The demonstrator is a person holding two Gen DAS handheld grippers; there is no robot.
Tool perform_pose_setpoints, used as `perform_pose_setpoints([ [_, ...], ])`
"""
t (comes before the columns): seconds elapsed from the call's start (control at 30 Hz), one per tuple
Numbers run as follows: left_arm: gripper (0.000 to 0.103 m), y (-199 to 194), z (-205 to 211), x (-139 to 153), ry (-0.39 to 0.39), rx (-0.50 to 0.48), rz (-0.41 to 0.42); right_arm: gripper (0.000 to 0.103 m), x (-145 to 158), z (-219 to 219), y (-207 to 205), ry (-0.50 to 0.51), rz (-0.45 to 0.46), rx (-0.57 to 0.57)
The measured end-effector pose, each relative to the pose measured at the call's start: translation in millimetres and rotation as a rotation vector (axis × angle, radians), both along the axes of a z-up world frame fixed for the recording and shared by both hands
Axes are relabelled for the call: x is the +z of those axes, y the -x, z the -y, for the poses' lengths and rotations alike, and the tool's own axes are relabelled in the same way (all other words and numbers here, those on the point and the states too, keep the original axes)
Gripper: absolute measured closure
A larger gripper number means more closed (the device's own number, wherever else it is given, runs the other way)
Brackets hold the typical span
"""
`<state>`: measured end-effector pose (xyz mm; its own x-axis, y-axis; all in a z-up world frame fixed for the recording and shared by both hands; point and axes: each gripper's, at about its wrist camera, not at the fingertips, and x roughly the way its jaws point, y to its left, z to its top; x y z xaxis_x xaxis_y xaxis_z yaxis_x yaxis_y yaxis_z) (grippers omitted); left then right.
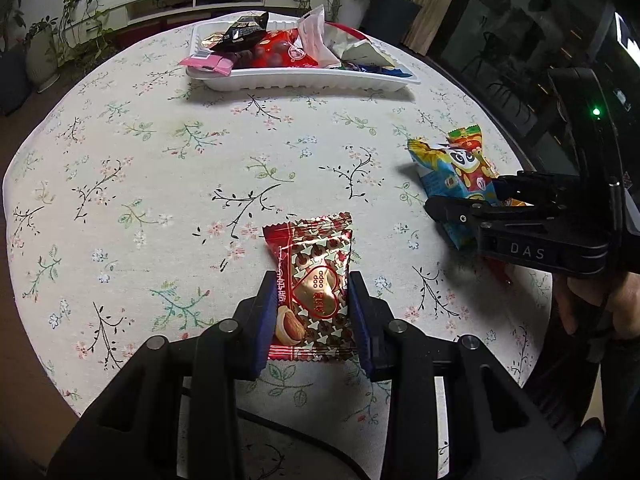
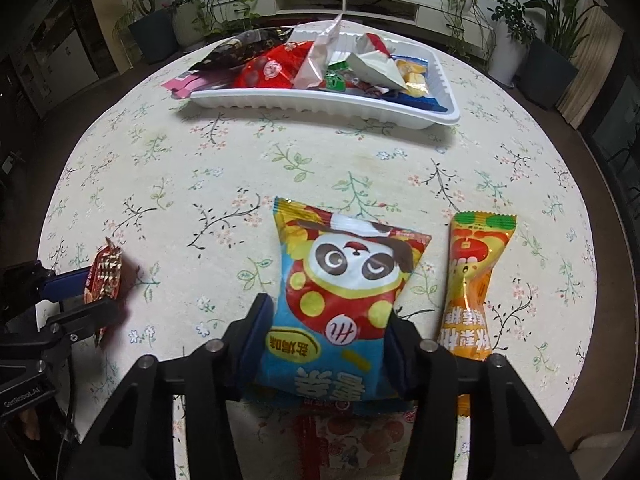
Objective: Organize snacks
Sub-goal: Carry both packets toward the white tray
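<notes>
My left gripper [image 1: 312,316] is shut on a red and gold almond chocolate packet [image 1: 312,280], just above the flowered tablecloth; the packet also shows in the right wrist view [image 2: 103,280]. My right gripper [image 2: 326,340] is shut on a blue panda snack bag [image 2: 340,292], also seen in the left wrist view [image 1: 444,176]. A white tray [image 1: 304,80] at the far side of the table holds several snack packets; it shows too in the right wrist view [image 2: 320,106].
An orange snack packet [image 2: 472,284] lies right of the panda bag. A red-printed packet [image 2: 352,436] lies under my right gripper. The round table's edge [image 2: 612,208] curves close on the right. Potted plants and a low white shelf stand beyond the table.
</notes>
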<state>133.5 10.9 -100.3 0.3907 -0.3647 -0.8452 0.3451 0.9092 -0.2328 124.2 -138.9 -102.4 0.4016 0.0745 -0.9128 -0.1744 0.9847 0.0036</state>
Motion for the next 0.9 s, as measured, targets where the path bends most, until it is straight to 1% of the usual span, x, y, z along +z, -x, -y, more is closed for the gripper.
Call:
perform_pose_setpoints([
  [0.1, 0.071, -0.4, -0.6, -0.5, 0.003, -0.001, -0.003, 0.056, 0.8, -2.6, 2.4, -0.011, 0.002, 0.008],
  [0.27, 0.072, -0.1, -1.6, 1.5, 0.008, 0.000, -0.001, 0.059, 8.7, -1.5, 9.4, -0.072, 0.021, 0.004],
  [0.43, 0.072, -1.6, -2.0, 8.3, 0.026, 0.000, 0.009, 0.059, 26.5, 6.0, 19.1, -0.168, 0.051, -0.006],
  [0.53, 0.072, -2.9, -1.7, 11.5, 0.052, -0.004, 0.010, 0.059, 36.2, 10.8, 24.0, -0.226, 0.062, -0.010],
  [0.6, 0.072, -3.8, -0.9, 15.4, 0.077, -0.008, 0.010, 0.059, 42.4, 17.6, 26.8, -0.283, 0.061, -0.015],
  [0.67, 0.072, -7.2, -1.9, 22.4, 0.106, -0.006, 0.018, 0.059, 47.4, 24.4, 26.0, -0.316, 0.064, -0.023],
  [0.8, 0.072, -21.4, -7.8, 38.9, 0.153, 0.006, 0.036, 0.059, 59.3, 41.4, 20.9, -0.364, 0.082, -0.050],
  [0.9, 0.072, -37.7, -12.7, 51.9, 0.172, 0.016, 0.053, 0.059, 68.9, 59.7, 12.1, -0.369, 0.107, -0.084],
])
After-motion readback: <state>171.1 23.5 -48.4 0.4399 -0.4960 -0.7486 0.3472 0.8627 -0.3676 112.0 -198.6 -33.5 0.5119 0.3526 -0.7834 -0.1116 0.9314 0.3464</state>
